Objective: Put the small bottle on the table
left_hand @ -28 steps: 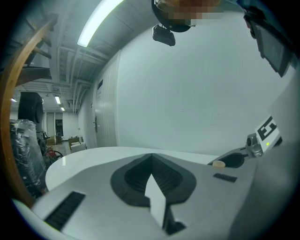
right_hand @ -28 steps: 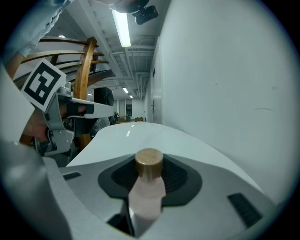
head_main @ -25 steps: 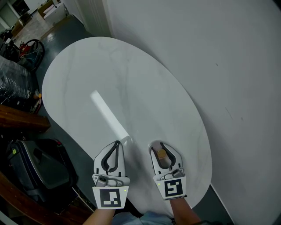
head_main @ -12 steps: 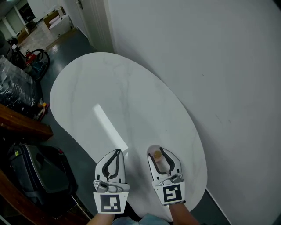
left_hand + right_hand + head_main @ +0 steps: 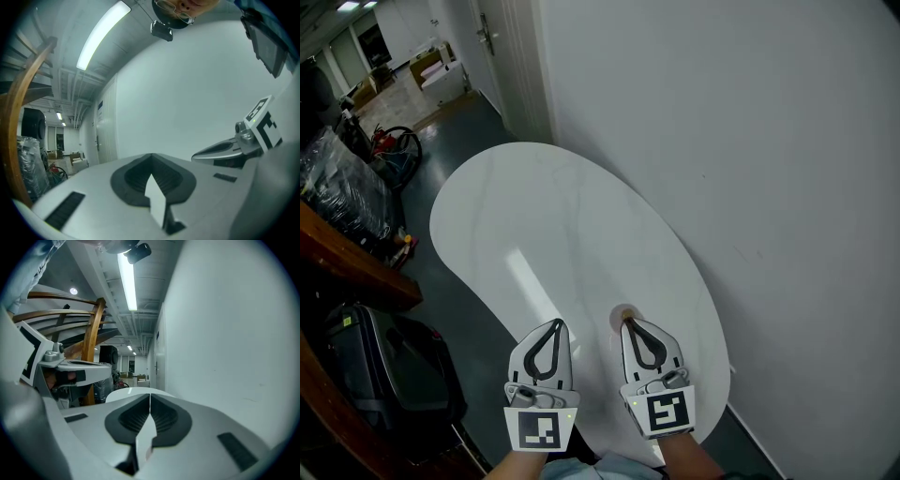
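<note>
The small bottle [image 5: 622, 314], pale with a brownish cap, stands on the white oval table [image 5: 544, 225] near its near end. My right gripper [image 5: 627, 322] sits just behind the bottle, its tip right at it, jaws shut with nothing between them. In the right gripper view the right gripper [image 5: 150, 395] shows closed jaws and the bottle is hidden below them. My left gripper [image 5: 551, 323] hovers beside the right one, to its left, also shut and empty; its jaws in the left gripper view [image 5: 151, 155] meet in a closed point.
A white wall [image 5: 750, 141] runs along the table's right side. A dark suitcase [image 5: 384, 370] and a wooden rail [image 5: 347, 272] lie on the left by the floor. A doorway and clutter [image 5: 394, 141] are at the far left.
The right gripper's jaws were spread around the bottle; now they are shut and drawn back behind it, and the bottle stands free on the table. The left gripper stays shut.
</note>
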{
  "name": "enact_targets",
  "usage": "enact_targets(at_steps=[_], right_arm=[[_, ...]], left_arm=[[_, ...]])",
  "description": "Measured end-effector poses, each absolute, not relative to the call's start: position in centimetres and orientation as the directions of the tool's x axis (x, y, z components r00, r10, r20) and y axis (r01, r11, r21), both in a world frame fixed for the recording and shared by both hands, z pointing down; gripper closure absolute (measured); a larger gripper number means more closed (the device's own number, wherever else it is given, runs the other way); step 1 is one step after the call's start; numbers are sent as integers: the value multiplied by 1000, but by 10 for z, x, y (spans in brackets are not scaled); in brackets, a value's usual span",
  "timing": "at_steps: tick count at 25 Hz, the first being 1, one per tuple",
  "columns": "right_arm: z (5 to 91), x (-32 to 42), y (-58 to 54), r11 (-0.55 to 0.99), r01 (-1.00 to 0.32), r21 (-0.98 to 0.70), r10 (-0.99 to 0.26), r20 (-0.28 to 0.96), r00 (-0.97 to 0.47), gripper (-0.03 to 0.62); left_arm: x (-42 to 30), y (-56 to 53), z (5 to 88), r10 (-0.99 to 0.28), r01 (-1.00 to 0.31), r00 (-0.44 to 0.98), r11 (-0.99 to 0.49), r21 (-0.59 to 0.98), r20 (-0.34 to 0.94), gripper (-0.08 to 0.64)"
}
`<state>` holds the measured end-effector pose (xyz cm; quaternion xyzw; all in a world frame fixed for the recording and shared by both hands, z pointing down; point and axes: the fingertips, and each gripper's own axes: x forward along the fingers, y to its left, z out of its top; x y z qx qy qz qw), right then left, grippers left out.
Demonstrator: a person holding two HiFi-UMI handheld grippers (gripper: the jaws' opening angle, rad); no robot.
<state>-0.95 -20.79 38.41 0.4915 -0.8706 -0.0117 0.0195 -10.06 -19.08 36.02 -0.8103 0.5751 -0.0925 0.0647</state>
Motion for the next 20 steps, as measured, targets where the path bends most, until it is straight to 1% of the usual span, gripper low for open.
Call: enact_targets(at_steps=[1, 2, 3, 5, 8, 11, 13, 15, 18, 19, 20], right_arm=[[377, -11, -206, 518, -855, 40, -856, 7, -518, 588], [372, -13, -204, 519, -854, 42, -854, -6, -520, 589], [366, -14, -203, 521, -852, 43, -853, -16, -522, 589], [358, -13, -201, 522, -852, 47, -852, -30, -523, 591], [358, -8, -201, 511, -858, 45, -859, 2, -512, 591], [354, -9, -202, 514, -856, 54, -855, -55, -516, 591], [353, -9, -202, 516, -854, 67, -852, -59, -520, 592], [355, -8, -202, 518, -852, 77, -851, -47, -522, 592], [360, -6, -201, 515, -855, 63, -856, -12, -517, 592], [359, -6, -201, 513, -856, 62, -857, -20, -515, 592], [357, -6, -202, 509, -859, 61, -859, -23, -511, 592]], left_arm=[[-105, -189, 359, -956, -948, 287, -293, -124, 66, 560], [-109, -188, 357, -963, -961, 264, -268, -75, 57, 560], [-112, -187, 353, -967, -965, 251, -254, -58, 48, 560], [-114, -186, 345, -971, -969, 238, -239, -57, 28, 560], [-115, -186, 338, -973, -970, 232, -232, -79, 3, 560], [-115, -185, 337, -973, -969, 231, -229, -90, -5, 560], [-115, -183, 337, -973, -969, 232, -231, -91, -9, 560], [-113, -183, 334, -968, -959, 250, -246, -141, -13, 560], [-106, -183, 325, -943, -872, 332, -305, -382, -4, 560], [-105, -184, 324, -937, -846, 348, -315, -430, 1, 560], [-105, -184, 324, -938, -849, 346, -314, -425, 1, 560]])
